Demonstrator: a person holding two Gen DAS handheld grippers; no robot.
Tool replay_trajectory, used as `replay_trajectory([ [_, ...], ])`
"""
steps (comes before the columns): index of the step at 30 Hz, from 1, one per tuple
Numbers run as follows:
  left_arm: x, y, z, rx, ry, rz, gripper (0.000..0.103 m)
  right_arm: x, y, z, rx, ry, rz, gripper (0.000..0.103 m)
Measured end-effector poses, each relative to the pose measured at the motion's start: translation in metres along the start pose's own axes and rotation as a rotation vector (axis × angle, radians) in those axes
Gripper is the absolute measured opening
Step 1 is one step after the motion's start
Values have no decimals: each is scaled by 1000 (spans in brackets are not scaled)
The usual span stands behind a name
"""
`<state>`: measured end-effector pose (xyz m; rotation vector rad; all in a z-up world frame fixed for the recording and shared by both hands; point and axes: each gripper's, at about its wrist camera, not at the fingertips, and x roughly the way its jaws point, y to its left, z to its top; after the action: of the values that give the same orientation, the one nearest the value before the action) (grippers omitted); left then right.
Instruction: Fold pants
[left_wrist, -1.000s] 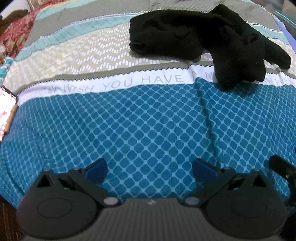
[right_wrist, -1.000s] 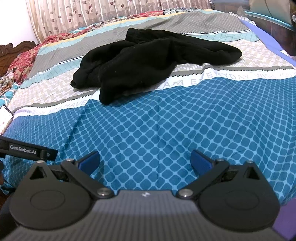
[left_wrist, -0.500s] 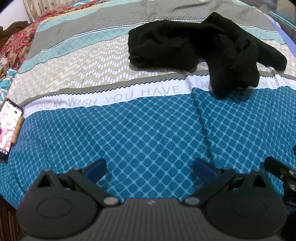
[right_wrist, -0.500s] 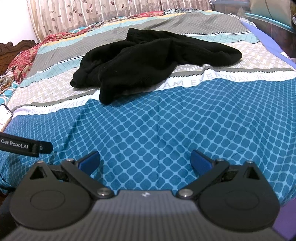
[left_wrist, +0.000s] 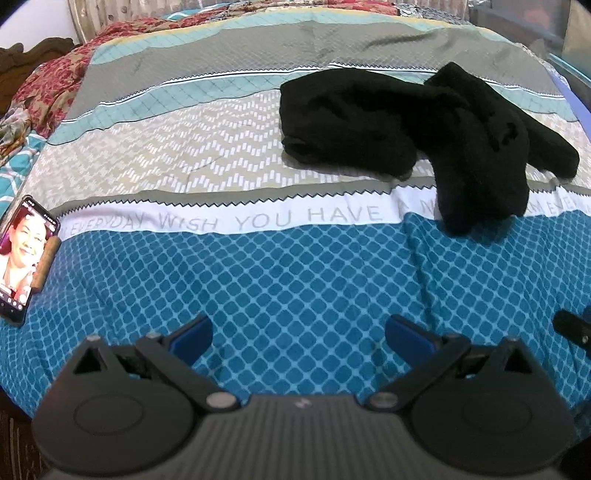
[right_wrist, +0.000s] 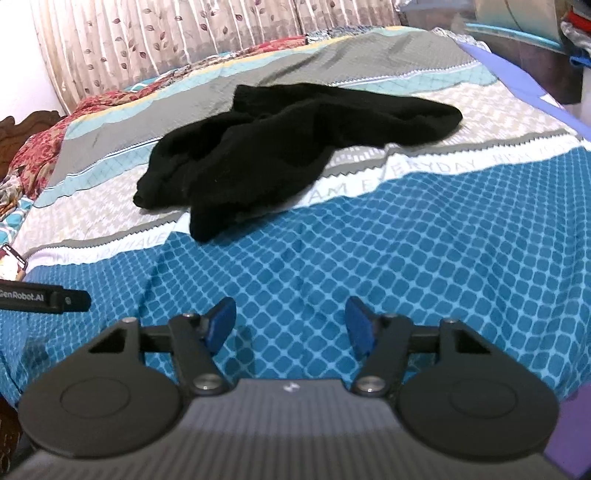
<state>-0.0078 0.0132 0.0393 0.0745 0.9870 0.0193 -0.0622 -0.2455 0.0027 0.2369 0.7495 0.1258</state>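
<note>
Left wrist view: black pants (left_wrist: 424, 140) lie crumpled on the bedspread (left_wrist: 295, 280).

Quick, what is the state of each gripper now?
Left gripper: open, holding nothing.
Right gripper: open, holding nothing, apart from the black pants.

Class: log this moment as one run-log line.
stage: approach | pants: crumpled, untouched | left gripper: open, empty | right gripper: open, empty

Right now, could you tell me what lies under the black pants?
The pants lie crumpled on the bedspread, covering its beige zigzag band and part of the white lettered strip. Letters after "HAVE" are hidden; anything else beneath cannot be seen.
</note>
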Motion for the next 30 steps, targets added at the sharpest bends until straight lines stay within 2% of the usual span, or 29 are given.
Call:
replay_trajectory([
  [16,4,-5,-14,19,23,-20,103,1,5,2,-26,16,-45,68],
  [18,4,-3,-12,12,18,-18,103,0,4,9,-27,2,-45,65],
  [21,5,6,-8,-15,9,-16,103,3,1,25,-18,-21,-37,57],
  [24,7,14,-5,-40,5,-11,103,12,4,45,-10,-42,-25,57],
  [27,9,23,-1,-59,-1,-2,103,29,13,68,-10,-69,-6,59],
  [30,10,28,2,-65,-6,10,103,53,19,87,5,-68,20,74],
])
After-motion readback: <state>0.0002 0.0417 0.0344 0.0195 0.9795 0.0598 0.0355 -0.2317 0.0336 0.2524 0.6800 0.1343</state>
